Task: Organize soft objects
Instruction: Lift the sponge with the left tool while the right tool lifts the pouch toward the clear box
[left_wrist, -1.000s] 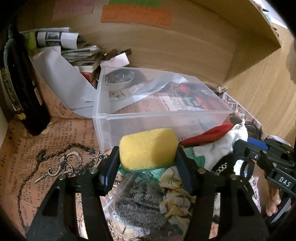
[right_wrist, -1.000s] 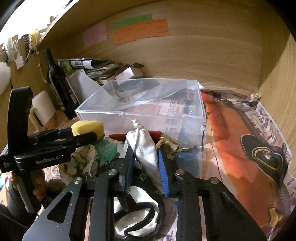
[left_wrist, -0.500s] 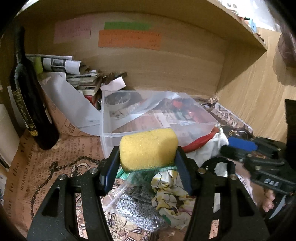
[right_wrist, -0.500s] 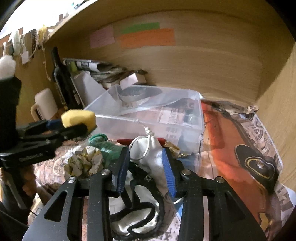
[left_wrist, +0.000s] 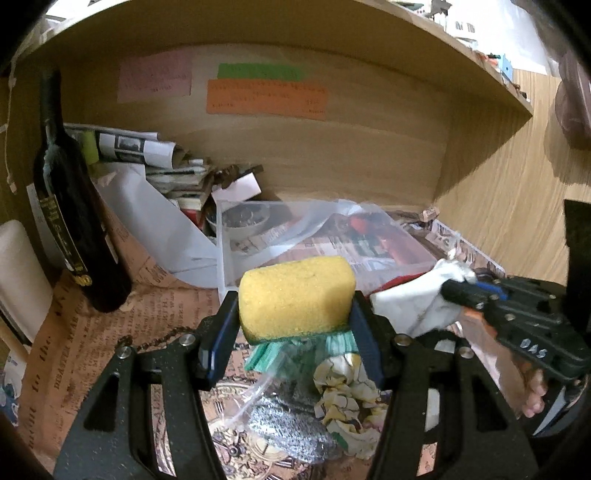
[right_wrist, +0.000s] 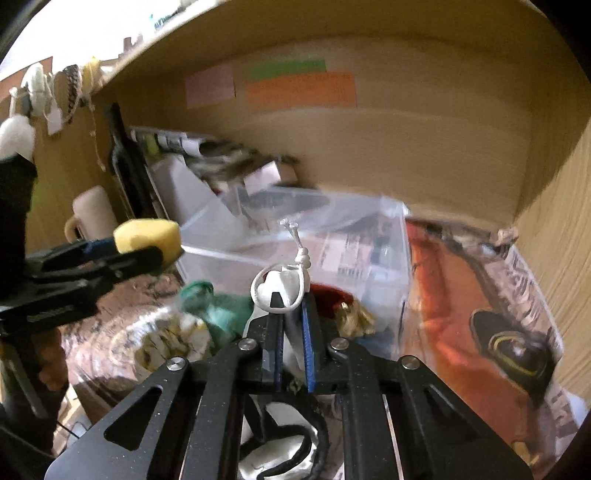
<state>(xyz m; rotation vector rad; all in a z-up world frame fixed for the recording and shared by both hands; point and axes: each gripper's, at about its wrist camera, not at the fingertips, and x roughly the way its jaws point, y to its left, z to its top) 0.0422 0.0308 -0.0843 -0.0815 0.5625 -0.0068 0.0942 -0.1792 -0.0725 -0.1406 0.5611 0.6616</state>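
Left gripper (left_wrist: 293, 334) clamps sponge (left_wrist: 295, 297), long axis crosswise, seemingly level.

you had a dark wine bottle (left_wrist: 70, 218) standing left of stacked newspapers (left_wrist: 147, 155), with coloured notes (left_wrist: 266, 94) on the wooden back panel (left_wrist: 369, 155).

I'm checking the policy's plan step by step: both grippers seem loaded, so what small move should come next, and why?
Probably carry the yellow sponge forward over the clear bin and release it. The left gripper holds it lifted just short of the bin's near wall, and the bin is open. The right gripper is shut on the white pouch, which could follow.
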